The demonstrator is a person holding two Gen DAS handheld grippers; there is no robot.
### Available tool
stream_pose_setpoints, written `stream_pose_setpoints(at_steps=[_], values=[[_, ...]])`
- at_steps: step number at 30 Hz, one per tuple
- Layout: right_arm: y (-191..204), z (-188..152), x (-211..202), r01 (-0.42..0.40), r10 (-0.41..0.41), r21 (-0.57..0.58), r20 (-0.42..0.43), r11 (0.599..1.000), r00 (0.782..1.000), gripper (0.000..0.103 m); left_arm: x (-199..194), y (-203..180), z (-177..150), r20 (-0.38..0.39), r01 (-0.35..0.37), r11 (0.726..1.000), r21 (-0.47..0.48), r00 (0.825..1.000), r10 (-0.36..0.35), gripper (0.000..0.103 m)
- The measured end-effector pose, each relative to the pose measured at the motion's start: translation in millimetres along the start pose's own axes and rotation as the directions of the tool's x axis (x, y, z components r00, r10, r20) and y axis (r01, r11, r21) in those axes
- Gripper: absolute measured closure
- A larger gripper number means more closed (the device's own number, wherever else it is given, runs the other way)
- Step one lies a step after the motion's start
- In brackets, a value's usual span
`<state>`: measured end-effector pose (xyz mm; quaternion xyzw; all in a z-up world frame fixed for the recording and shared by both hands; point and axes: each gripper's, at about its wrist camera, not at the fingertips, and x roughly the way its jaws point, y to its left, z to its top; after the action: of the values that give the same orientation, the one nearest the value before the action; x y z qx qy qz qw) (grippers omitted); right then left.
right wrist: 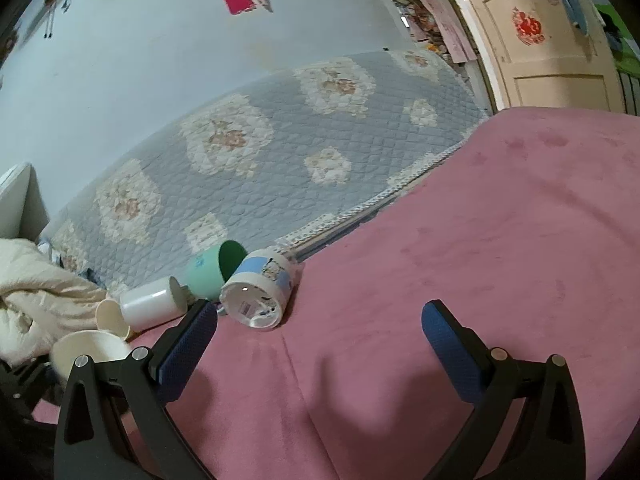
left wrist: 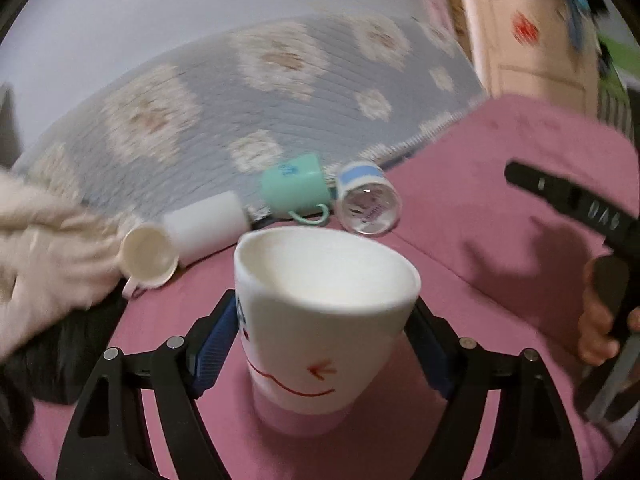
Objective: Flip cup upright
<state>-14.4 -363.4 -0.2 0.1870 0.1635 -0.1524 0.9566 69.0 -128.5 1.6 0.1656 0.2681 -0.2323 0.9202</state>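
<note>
A white cup with a red drawn face (left wrist: 320, 320) stands mouth-up between the blue pads of my left gripper (left wrist: 324, 344), base on the pink cloth (left wrist: 480, 248). The pads touch or nearly touch its sides. It also shows at the left edge of the right wrist view (right wrist: 86, 350). Behind it lie several cups on their sides: a cream mug (left wrist: 150, 256), a white cylinder cup (left wrist: 208, 226), a mint green mug (left wrist: 294, 188) and a blue-banded clear cup (left wrist: 366, 204). My right gripper (right wrist: 320, 336) is open and empty above the pink cloth, near the blue-banded cup (right wrist: 258, 294).
A blue quilted bedspread (right wrist: 280, 152) lies behind the pink cloth. A cream blanket (left wrist: 44, 248) is bunched at the left. A cream door (right wrist: 552, 40) stands at the far right. The right hand-held gripper (left wrist: 592, 216) shows at the right of the left wrist view.
</note>
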Motion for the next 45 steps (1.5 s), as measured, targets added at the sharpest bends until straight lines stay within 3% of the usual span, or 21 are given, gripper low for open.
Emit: stream_pose_setpoints(at_steps=[8,13,19,21,23,25,29,32,35,38,41,43,45], values=[[21.9,-10.9,0.6,-0.012,0.011,-0.095,-0.009,0.995,1.0,0.0,-24.7,33.4,-15.1,-0.059,-0.067,0.983,-0.171,0.997,0.058,0.025],[24.1,-12.9,-7.9,-0.025,0.028,-0.093,0.035,0.995,0.999,0.0,-21.1,42.2,-25.5,-0.091,-0.1,0.973,-0.209,0.992,0.083,0.025],[28.7,-13.7,-10.6,-0.082,0.086,-0.1,0.035,0.992,0.996,0.0,-27.6,55.3,-37.4,-0.038,-0.045,0.956,-0.289,0.999,0.036,0.024],[31.5,-14.1,-11.7,-0.096,0.1,-0.11,0.036,0.989,0.994,0.0,-31.1,56.5,-39.4,-0.019,-0.031,0.957,-0.288,0.999,0.027,0.018],[34.7,-14.4,-12.8,-0.126,0.131,-0.123,0.034,0.984,0.991,0.0,-36.0,52.9,-39.8,-0.001,-0.044,0.964,-0.262,0.999,0.045,0.011],[38.5,-15.4,-11.0,-0.168,0.171,-0.135,0.012,0.977,0.985,0.0,-44.1,49.6,-39.2,0.024,-0.068,0.969,-0.239,0.997,0.076,0.01],[52.5,-22.2,-5.3,-0.31,0.297,-0.175,-0.095,0.935,0.95,0.0,-67.9,53.0,-42.8,0.111,-0.069,0.964,-0.258,0.989,0.1,0.0],[67.0,-27.4,-13.1,-0.359,0.345,-0.232,-0.1,0.904,0.933,0.0,-83.4,57.1,-51.1,0.15,-0.127,0.957,-0.261,0.974,0.17,0.0],[77.1,-32.2,-22.8,-0.39,0.381,-0.271,-0.088,0.88,0.921,0.0,-91.9,65.2,-69.8,0.185,-0.157,0.936,-0.315,0.957,0.223,0.0],[82.9,-36.3,-24.4,-0.399,0.386,-0.273,-0.101,0.876,0.917,0.0,-88.6,84.5,-77.6,0.163,-0.136,0.904,-0.406,0.962,0.218,0.0],[86.5,-38.0,-28.0,-0.401,0.39,-0.289,-0.099,0.869,0.916,0.0,-99.8,91.8,-85.9,0.215,-0.133,0.875,-0.465,0.942,0.258,0.0],[89.3,-39.7,-30.0,-0.403,0.392,-0.304,-0.097,0.863,0.915,0.0,-105.5,92.3,-93.3,0.212,-0.176,0.844,-0.506,0.923,0.32,0.0],[94.2,-42.0,-29.2,-0.399,0.386,-0.323,-0.107,0.858,0.916,0.0,-110.1,91.4,-97.9,0.226,-0.18,0.835,-0.52,0.914,0.337,0.0]])
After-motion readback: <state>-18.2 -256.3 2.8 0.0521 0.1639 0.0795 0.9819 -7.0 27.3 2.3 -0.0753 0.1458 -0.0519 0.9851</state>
